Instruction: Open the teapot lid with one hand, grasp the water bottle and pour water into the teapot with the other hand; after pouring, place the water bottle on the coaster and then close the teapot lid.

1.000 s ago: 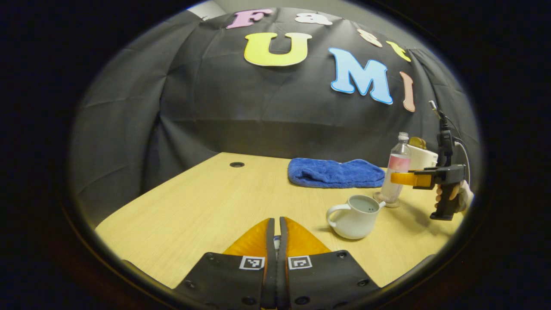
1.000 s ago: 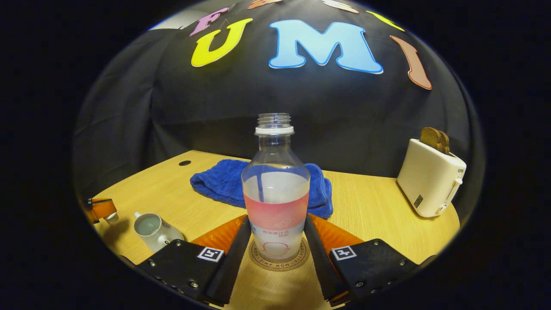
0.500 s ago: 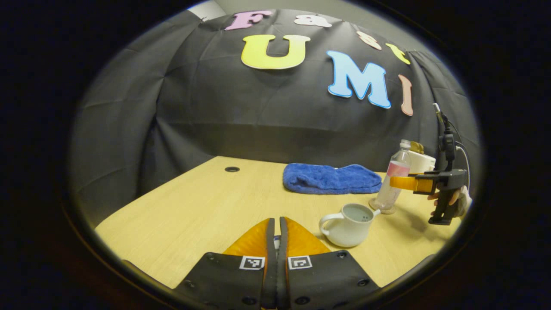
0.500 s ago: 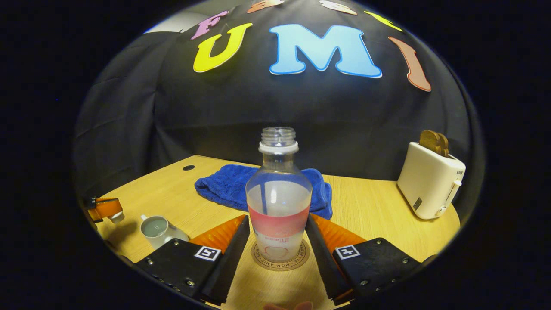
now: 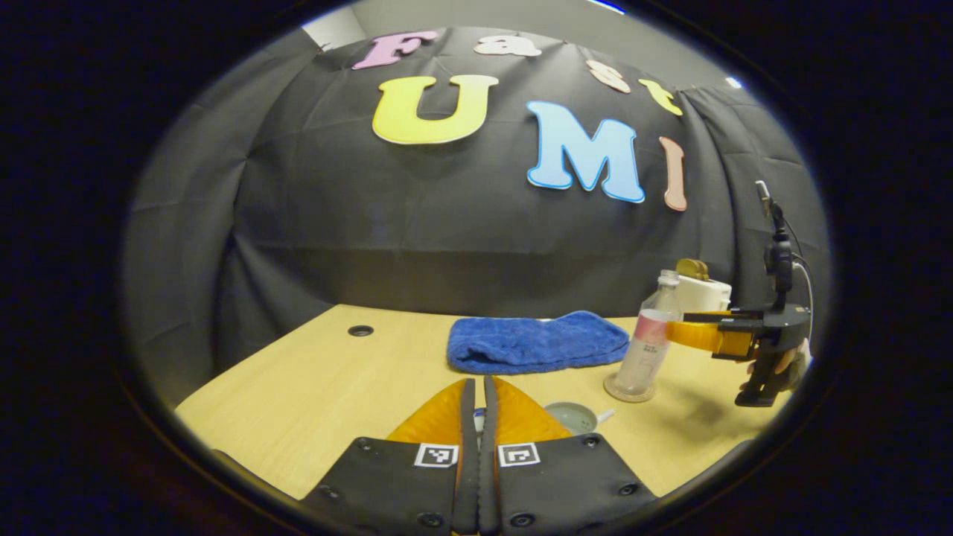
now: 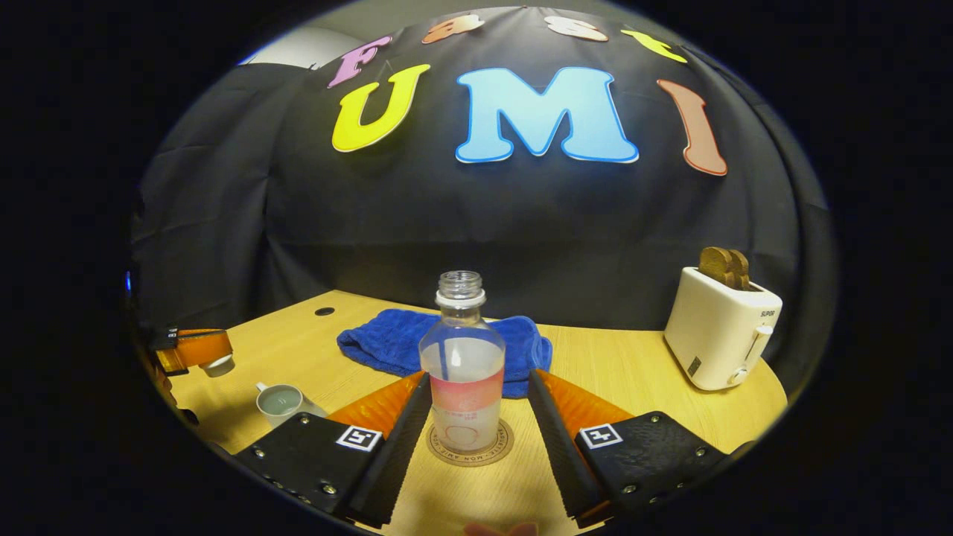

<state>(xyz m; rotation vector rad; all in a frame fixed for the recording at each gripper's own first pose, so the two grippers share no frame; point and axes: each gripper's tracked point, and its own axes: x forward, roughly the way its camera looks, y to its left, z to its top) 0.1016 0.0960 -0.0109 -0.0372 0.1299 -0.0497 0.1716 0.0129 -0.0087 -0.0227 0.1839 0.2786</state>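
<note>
water bottle point(image 6: 462, 365): stands upright on the coaster point(image 6: 470, 447), between the spread fingers of the right gripper point(image 6: 476, 435), touching neither.
towel point(image 6: 417, 342): lies on the table point(image 6: 633, 372) just behind the bottle.
toaster point(image 6: 721, 329): stands at the right of the table, well apart from the bottle.
teapot point(image 6: 284, 403): sits left of the bottle, lid off.
teapot lid point(image 6: 218, 365): held above the table by the left gripper point(image 6: 201, 350), up and left of the teapot.
hole in the table point(image 6: 324, 311): far left corner, behind the towel.
</note>
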